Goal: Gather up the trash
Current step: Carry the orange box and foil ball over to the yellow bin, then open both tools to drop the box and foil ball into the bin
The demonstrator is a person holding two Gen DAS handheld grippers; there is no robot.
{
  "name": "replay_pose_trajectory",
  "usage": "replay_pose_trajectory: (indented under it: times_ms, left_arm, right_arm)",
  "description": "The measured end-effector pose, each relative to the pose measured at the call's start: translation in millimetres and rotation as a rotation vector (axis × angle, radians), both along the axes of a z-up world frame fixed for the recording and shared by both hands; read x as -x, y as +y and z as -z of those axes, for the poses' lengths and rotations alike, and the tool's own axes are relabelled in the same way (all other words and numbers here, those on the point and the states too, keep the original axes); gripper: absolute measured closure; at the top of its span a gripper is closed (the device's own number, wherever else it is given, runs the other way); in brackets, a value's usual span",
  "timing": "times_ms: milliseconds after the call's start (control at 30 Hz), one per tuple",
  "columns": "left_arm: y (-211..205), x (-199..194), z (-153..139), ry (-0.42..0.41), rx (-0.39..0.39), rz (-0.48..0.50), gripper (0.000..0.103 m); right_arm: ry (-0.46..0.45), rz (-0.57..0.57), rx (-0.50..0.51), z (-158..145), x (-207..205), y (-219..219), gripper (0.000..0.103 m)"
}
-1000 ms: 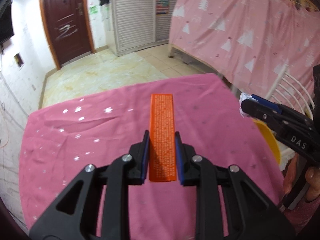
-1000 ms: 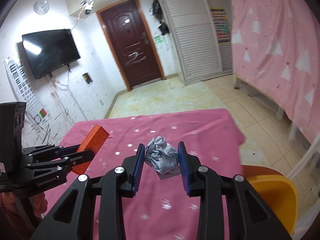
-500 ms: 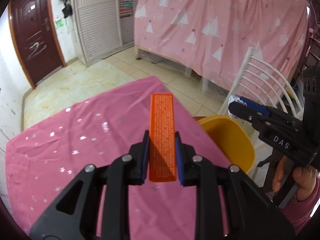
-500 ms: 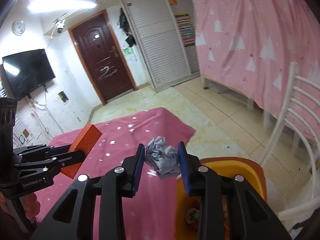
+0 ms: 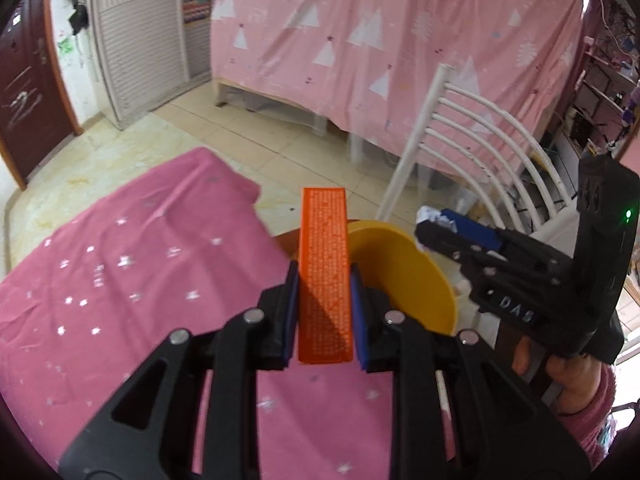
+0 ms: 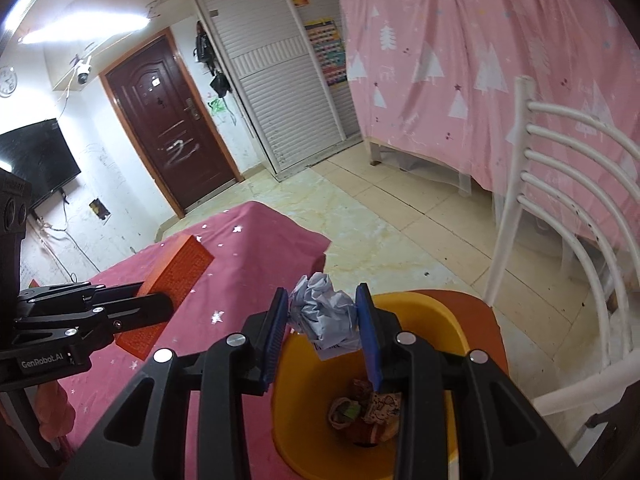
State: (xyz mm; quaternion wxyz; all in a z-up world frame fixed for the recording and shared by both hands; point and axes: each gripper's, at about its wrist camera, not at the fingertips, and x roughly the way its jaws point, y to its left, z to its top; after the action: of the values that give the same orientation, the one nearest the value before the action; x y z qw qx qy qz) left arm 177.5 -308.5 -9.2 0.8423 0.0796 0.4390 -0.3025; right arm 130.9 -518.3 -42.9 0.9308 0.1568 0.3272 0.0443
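My left gripper [image 5: 324, 292] is shut on a long orange box [image 5: 325, 264] and holds it over the table's right edge, its far end above the yellow bin [image 5: 408, 276]. The box also shows in the right wrist view [image 6: 172, 276]. My right gripper [image 6: 324, 316] is shut on a crumpled grey-white paper ball [image 6: 326, 316] and holds it above the open yellow bin [image 6: 452, 324]. Wrappers and other trash [image 6: 366, 412] lie at the bin's bottom. The right gripper also shows in the left wrist view [image 5: 432, 228], beyond the bin.
The table wears a pink star-print cloth [image 5: 120, 280]. The bin stands on an orange chair seat [image 6: 480, 316] with a white slatted back [image 6: 560, 208]. A pink tree-print curtain [image 5: 400, 40] hangs behind. Tiled floor [image 6: 380, 220] lies beyond the table.
Both grippers have swung right from over the table to the yellow bin, each still holding its item. The paper ball now hangs over the bin's opening.
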Motion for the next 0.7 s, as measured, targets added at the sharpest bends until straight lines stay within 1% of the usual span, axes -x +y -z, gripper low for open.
replay_pose_trajectory:
  times_ms: [100, 233, 267, 300, 333, 367, 400, 500, 567, 600, 667, 700]
  left_arm:
    - [-16.2, -1.9, 3.5, -0.015, -0.010, 0.018, 0.082]
    - [-31.2, -5.6, 9.4, -0.005, 0.001, 0.046, 0.080]
    - [-34.0, -5.7, 10.9, 0.001, 0.006, 0.052, 0.067]
    - [-35.0, -6.1, 12.0, 0.010, 0.014, 0.058, 0.045]
    - [-34.7, -6.6, 12.3, 0.017, 0.032, 0.059, 0.037]
    - [-32.8, -6.5, 11.7, 0.014, 0.048, 0.050, 0.027]
    - [-31.0, -6.6, 10.7, 0.008, 0.059, 0.039, 0.022]
    - [-21.7, -8.9, 9.3, 0.008, 0.073, 0.010, 0.019]
    - [-15.6, -10.3, 6.9, 0.010, 0.085, -0.003, 0.017]
    - [-11.1, -10.5, 5.9, 0.010, 0.093, -0.012, 0.014]
    - [0.6, -10.6, 1.9, -0.002, 0.116, -0.037, 0.013]
    - [4.9, -11.1, -0.2, -0.011, 0.118, -0.043, 0.012]
  right_arm:
    - [0.012, 0.008, -0.006, 6.8, 1.3, -5.7, 0.076]
    - [0.026, 0.014, -0.013, 15.0, 0.4, -11.0, 0.076]
    - [0.031, 0.014, -0.015, 16.4, -0.3, -11.1, 0.075]
    - [0.042, 0.011, -0.020, 19.1, -1.4, -10.9, 0.073]
    - [0.051, 0.008, -0.021, 20.6, -2.9, -10.2, 0.073]
    - [0.059, 0.007, -0.017, 22.3, -4.1, -8.5, 0.071]
    - [0.068, 0.009, -0.012, 25.1, -4.9, -7.6, 0.070]
    - [0.087, 0.011, -0.013, 31.2, -7.7, -7.2, 0.055]
    - [0.092, 0.011, -0.010, 33.0, -8.9, -5.5, 0.038]
    - [0.094, 0.008, -0.013, 34.1, -10.2, -4.2, 0.035]
    - [0.094, 0.004, -0.019, 34.9, -11.2, -1.5, 0.027]
    - [0.093, 0.002, -0.023, 34.7, -11.8, 0.3, 0.025]
